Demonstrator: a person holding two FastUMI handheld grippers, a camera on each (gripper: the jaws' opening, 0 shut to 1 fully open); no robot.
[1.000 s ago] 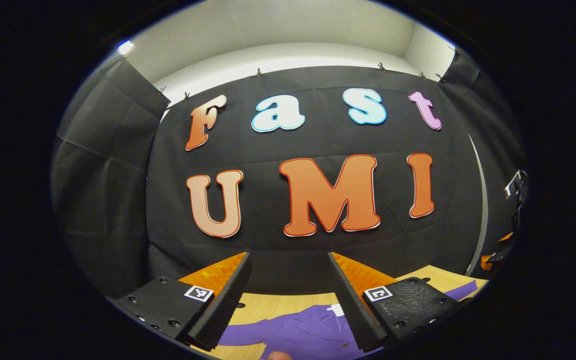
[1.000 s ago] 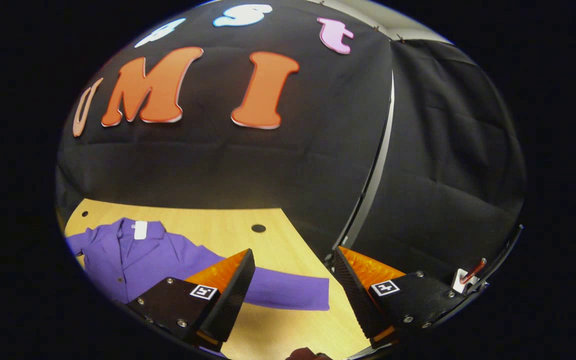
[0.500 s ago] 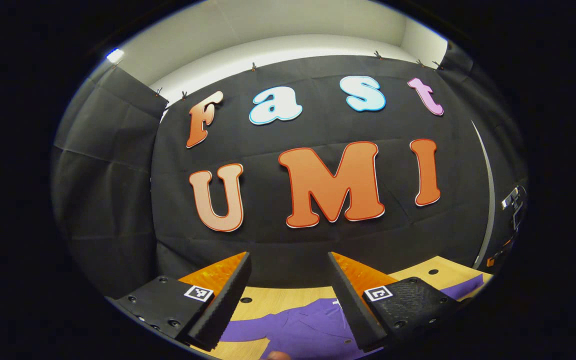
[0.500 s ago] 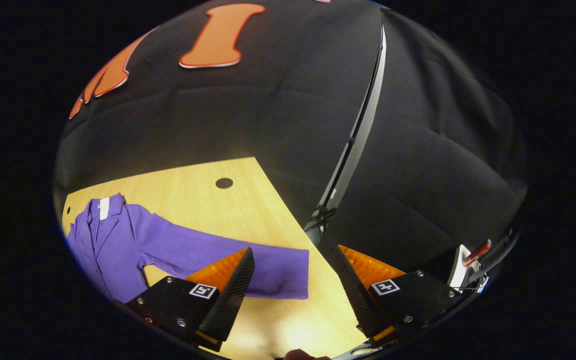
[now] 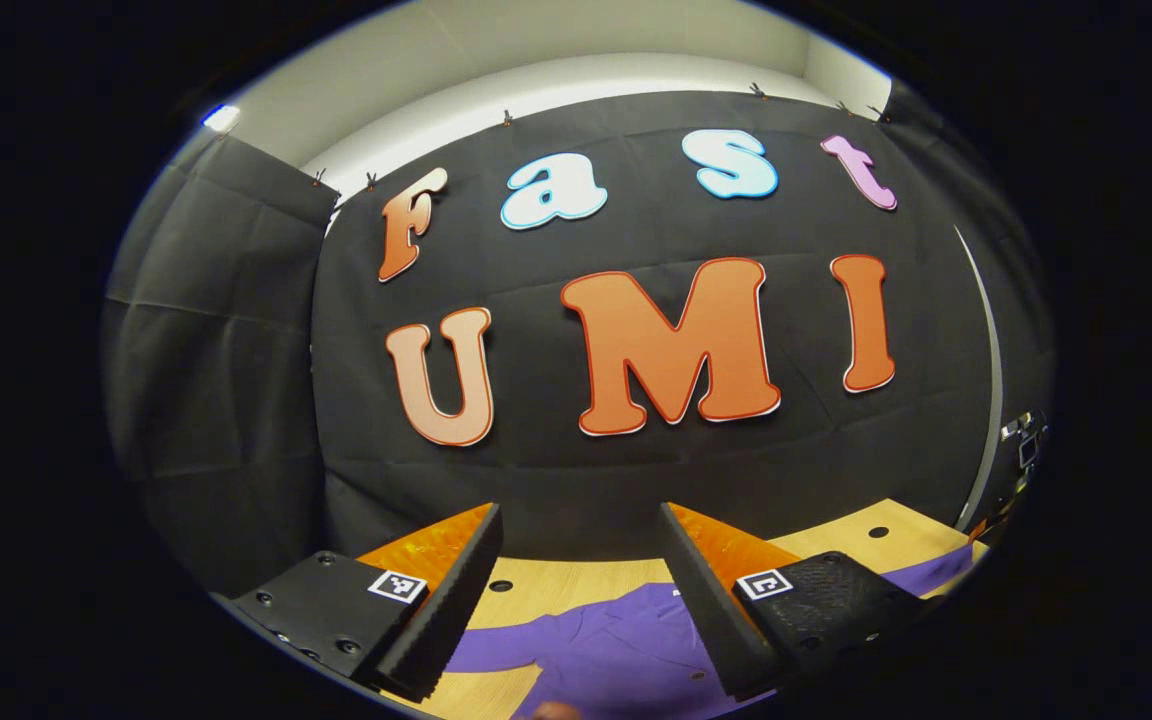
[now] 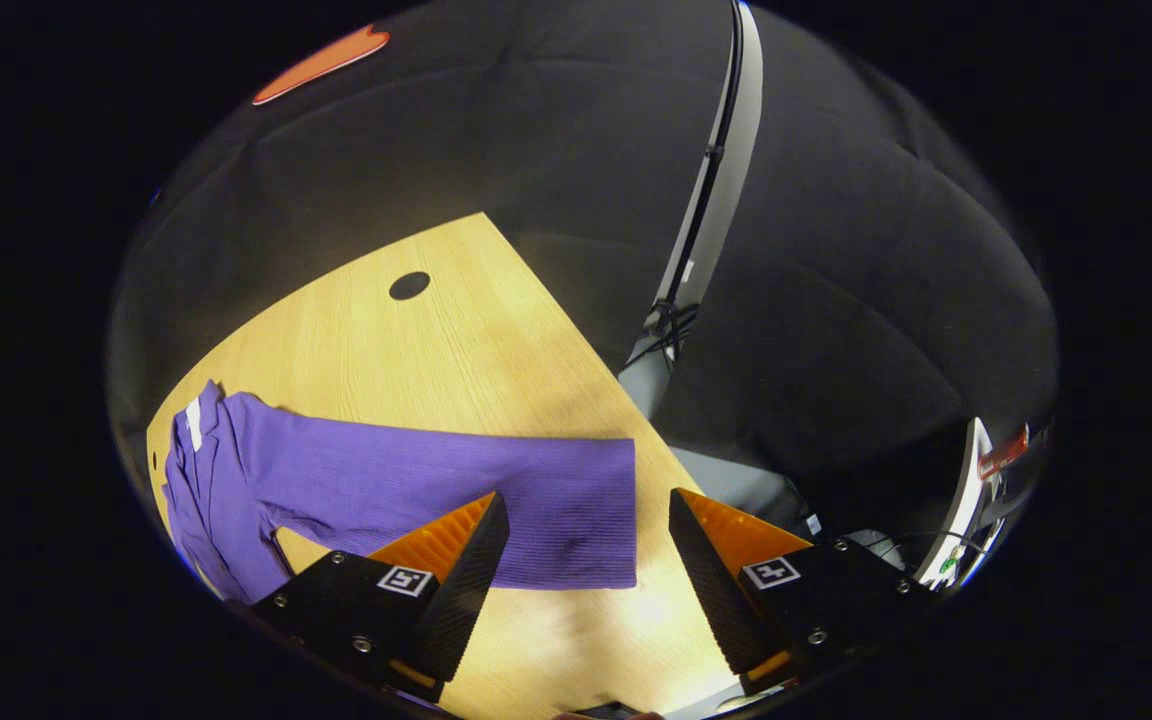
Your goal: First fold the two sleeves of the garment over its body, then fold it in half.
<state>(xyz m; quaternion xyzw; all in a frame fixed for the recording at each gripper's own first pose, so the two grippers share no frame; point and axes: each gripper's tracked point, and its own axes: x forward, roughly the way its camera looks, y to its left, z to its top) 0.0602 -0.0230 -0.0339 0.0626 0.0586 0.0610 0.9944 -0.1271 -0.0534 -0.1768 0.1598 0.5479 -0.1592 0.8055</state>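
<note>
1. The purple jacket (image 6: 236, 480) lies flat on the worktop (image 6: 456, 340). Its collar end is far off to the left in the right gripper view.
2. One sleeve (image 6: 496, 500) sticks straight out to the side. It is not folded over the body yet.
3. The right tongs (image 6: 586, 560) hang just above the end of that sleeve. Their two fingers stand wide apart and hold nothing. The cuff sits between them, a bit farther on.
4. The left tongs (image 5: 576, 590) are up high and look at the wall. They are spread apart too, with nothing in them.
5. In the left gripper view the jacket (image 5: 616, 650) shows low down, under the tongs. I cannot tell from here how the other sleeve lies.
6. So I think the job has hardly begun. No fold is done that I can see.
7. What is left: fold this sleeve over the body, fold the other sleeve over, then fold the jacket in half.
8. The right tongs look ready to go down and pinch the cuff first.
</note>
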